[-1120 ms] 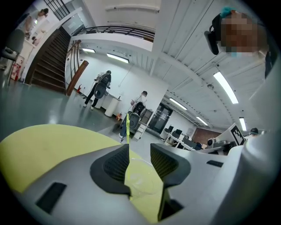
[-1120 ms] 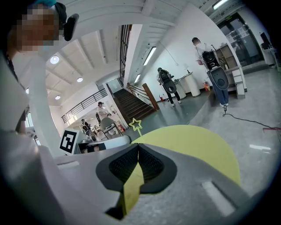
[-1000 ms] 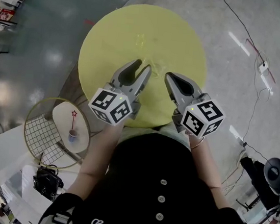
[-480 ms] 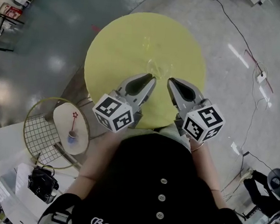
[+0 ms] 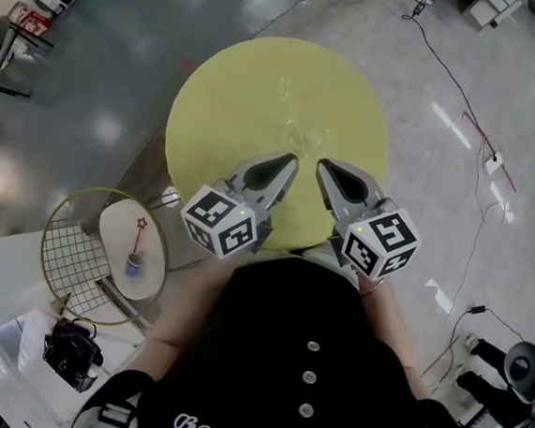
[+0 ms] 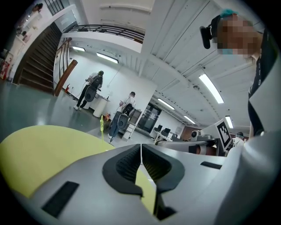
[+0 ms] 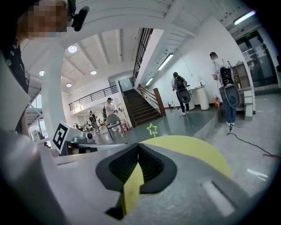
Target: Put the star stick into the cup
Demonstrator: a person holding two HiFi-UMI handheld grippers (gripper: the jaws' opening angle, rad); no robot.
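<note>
A round yellow table (image 5: pixel 231 101) stands in front of me. In the right gripper view a yellow-green star stick (image 7: pixel 152 129) rises upright from it; in the left gripper view the stick (image 6: pixel 101 127) shows thin at the table's far edge. In the head view only a faint clear shape (image 5: pixel 303 134) shows there, and I cannot make out a cup. My left gripper (image 5: pixel 291 162) and right gripper (image 5: pixel 323 165) hover side by side over the table's near edge. Both are shut with nothing between the jaws, as the left gripper (image 6: pixel 141 151) and right gripper (image 7: pixel 138 151) show close up.
To the left, a wire chair (image 5: pixel 70 255) carries a small white tabletop (image 5: pixel 124 232) with a red star stick (image 5: pixel 140 224) in a blue cup (image 5: pixel 134 263). A black bag (image 5: pixel 71 351) lies below it. Cables (image 5: pixel 465 119) run over the floor at right. People (image 6: pixel 90 90) stand far off.
The left gripper's jaws have closed from wide open to shut. Both grippers have drawn slightly back toward the table's near edge. The right gripper has stayed shut.
</note>
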